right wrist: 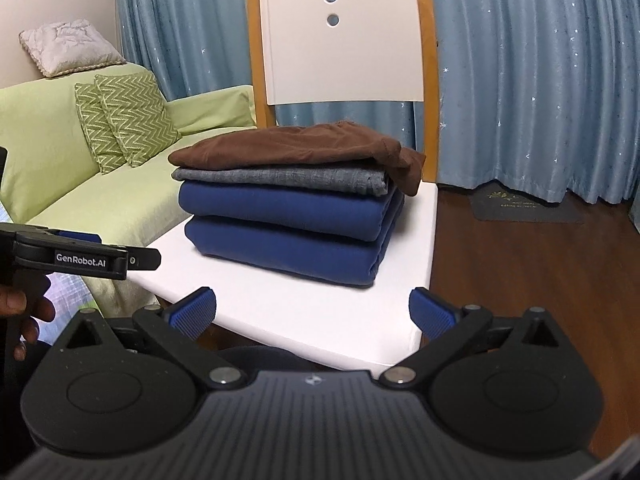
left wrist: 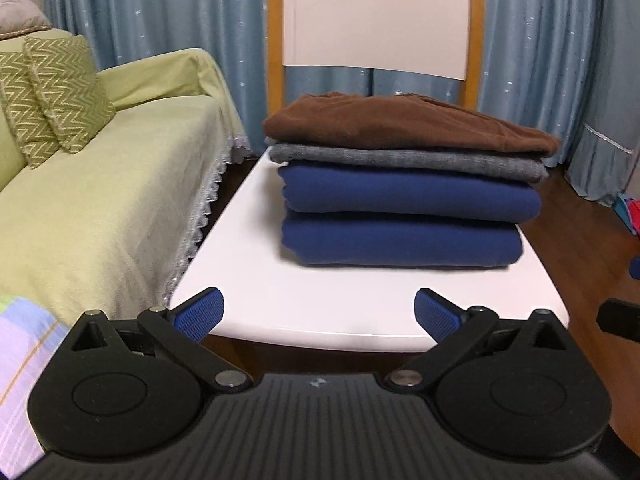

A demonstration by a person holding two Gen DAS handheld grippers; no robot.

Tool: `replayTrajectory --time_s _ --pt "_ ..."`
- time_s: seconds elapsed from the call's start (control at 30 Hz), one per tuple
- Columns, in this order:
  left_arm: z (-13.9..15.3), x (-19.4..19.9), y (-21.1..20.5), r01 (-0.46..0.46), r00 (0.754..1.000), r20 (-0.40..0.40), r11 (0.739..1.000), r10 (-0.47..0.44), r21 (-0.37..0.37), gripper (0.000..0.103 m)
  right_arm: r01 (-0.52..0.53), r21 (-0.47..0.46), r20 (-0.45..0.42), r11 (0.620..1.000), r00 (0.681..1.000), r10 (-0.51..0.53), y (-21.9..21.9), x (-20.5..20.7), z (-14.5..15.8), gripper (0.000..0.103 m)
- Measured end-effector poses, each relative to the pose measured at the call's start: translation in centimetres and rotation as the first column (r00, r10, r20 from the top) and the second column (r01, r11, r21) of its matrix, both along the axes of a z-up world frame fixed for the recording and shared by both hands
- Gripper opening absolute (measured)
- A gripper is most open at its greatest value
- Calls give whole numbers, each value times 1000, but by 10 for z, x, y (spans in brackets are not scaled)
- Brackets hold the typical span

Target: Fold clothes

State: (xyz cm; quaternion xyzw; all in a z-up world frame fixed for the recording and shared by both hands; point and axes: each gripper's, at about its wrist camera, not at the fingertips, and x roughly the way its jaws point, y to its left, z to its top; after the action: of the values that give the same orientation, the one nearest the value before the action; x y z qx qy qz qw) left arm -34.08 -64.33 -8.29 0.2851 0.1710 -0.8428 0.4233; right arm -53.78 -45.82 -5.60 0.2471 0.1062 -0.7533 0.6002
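A stack of folded clothes sits on the far half of a white table (left wrist: pixel 304 304) (right wrist: pixel 328 320). A brown garment (left wrist: pixel 404 124) (right wrist: pixel 288 146) lies on top, over a grey one (left wrist: pixel 404 162) (right wrist: pixel 280 178) and two folded dark blue ones (left wrist: pixel 408 216) (right wrist: pixel 288 232). The brown garment's right corner hangs over the stack's edge (right wrist: pixel 408 172). My left gripper (left wrist: pixel 319 312) is open and empty, back from the table's near edge. My right gripper (right wrist: pixel 312 312) is open and empty, at the table's near right corner. The left gripper also shows in the right wrist view (right wrist: pixel 72 258).
A light green sofa (left wrist: pixel 100 208) (right wrist: pixel 52 160) with zigzag cushions (left wrist: pixel 60 92) (right wrist: pixel 124 120) stands left of the table. A white chair back with a wooden frame (left wrist: pixel 376 20) (right wrist: pixel 340 40) rises behind it. Blue curtains hang at the back. Dark wooden floor (right wrist: pixel 520 280) lies to the right.
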Motion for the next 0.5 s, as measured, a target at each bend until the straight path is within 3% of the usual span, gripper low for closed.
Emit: replayTrajectory --time_s 0.5 --pt "4 -8 4 52 998 -43 998 -52 16 102 -6 -6 -21 1000 1000 6 -2 5 8 102"
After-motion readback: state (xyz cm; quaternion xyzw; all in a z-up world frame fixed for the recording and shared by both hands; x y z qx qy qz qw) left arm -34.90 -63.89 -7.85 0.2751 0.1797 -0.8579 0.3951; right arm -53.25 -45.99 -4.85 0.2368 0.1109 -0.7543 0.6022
